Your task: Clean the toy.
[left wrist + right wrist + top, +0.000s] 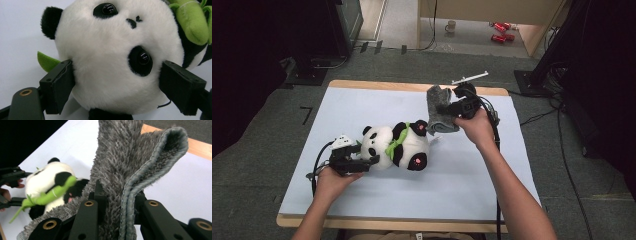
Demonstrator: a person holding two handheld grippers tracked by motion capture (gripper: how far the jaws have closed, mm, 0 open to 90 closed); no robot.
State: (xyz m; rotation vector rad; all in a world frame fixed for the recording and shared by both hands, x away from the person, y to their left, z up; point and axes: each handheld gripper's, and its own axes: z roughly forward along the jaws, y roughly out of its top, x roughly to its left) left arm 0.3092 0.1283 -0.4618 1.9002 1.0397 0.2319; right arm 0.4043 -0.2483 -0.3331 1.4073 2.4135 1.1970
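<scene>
Both grippers hold something: the left gripper (371, 161) clamps the panda's head (117, 55), while the right gripper (448, 107) pinches the grey cloth (130, 162) (hanging folded) just beyond the panda's feet.

We're seeing a fluffy plush panda (110, 62) with glossy plastic eyes, a shaggy grey cloth (120, 160) with stitched hem, matt black plastic jaws, and matt pale sheet (462, 175) over a wood table (377, 85) edge.
</scene>
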